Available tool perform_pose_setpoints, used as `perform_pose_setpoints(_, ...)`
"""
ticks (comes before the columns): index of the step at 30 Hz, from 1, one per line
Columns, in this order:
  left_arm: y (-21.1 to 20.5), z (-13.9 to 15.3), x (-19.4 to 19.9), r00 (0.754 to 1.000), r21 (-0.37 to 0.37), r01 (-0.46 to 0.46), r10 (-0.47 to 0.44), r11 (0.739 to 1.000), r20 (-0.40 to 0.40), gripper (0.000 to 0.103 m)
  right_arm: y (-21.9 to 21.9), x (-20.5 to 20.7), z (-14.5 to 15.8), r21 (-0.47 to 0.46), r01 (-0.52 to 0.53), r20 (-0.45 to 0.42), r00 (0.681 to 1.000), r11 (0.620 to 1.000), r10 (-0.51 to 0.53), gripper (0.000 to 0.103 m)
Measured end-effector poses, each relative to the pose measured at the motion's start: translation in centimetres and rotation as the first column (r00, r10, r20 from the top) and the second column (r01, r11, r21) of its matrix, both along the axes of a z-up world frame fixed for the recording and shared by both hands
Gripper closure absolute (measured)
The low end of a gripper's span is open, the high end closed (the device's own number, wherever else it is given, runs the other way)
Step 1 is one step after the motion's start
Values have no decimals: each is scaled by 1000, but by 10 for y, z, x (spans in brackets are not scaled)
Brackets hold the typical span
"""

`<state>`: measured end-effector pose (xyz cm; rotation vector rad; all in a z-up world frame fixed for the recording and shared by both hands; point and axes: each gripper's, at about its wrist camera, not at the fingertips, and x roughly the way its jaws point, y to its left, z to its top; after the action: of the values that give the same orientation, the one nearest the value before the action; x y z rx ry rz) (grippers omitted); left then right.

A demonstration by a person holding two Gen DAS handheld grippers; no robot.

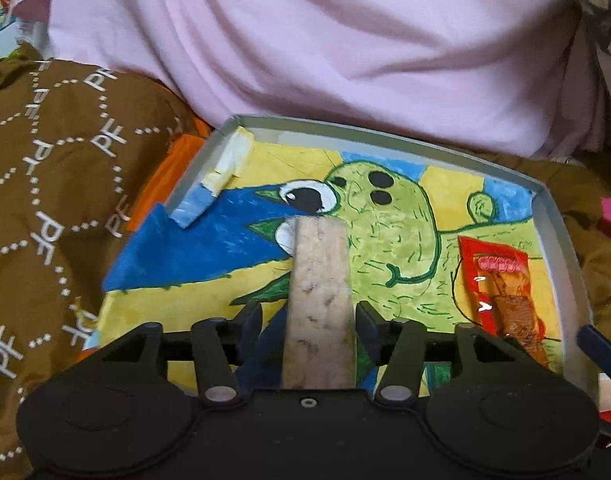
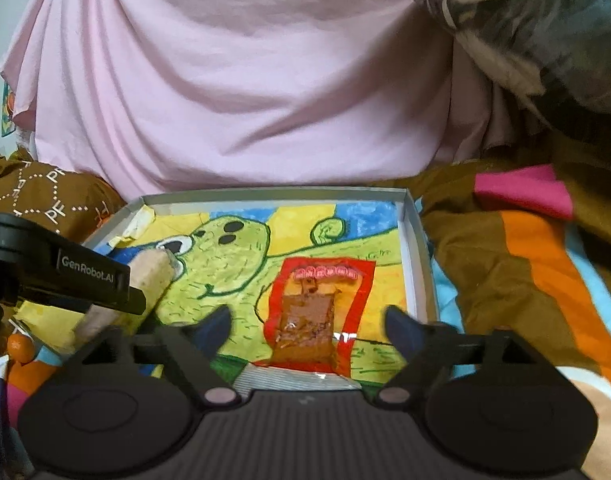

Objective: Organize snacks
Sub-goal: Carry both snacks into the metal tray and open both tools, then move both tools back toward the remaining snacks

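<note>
A pale snack bar (image 1: 319, 300) is clamped between the closed-in jaws of the left gripper (image 1: 310, 312), its long axis pointing forward over the shallow tray (image 1: 561, 248). A red-wrapped snack (image 2: 319, 312) is seen lying lengthwise on the tray floor between the wide-open, empty jaws of the right gripper (image 2: 307, 326). The tray is set on a patterned blanket (image 2: 517, 264) before pink cloth (image 2: 241, 80).

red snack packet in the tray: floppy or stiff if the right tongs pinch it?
The red snack packet is probably floppy at its edges: thin glossy film. The brown bar inside likely stiffens the middle. Glare suggests it is slippery. It lies flat in the tray, so rolling is unlikely.
</note>
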<state>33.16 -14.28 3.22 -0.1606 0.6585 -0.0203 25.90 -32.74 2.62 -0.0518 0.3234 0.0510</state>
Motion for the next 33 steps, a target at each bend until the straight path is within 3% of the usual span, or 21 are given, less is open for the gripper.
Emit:
perform_pose_setpoints(3, 10, 10, -16, 1000, -7, -21, 21, 1000, 23, 31, 6, -14, 12, -6, -10, 27, 1000, 1000, 10, 0)
perform_pose_setpoints(10, 30, 36, -68, 992, -12, -68, 69, 998, 101, 4, 21, -58, 45, -21, -15, 79, 997, 1000, 17, 0)
perform_pose_setpoints(21, 58, 68, -153, 975, 34, -101, 92, 994, 203, 1, 46, -134, 79, -17, -11, 135, 991, 1000, 14, 0)
perform_pose_setpoints(33, 86, 56, -222, 980, 43, -90, 81, 995, 180, 1, 65, -221, 73, 10, 8, 159, 987, 1000, -9, 0)
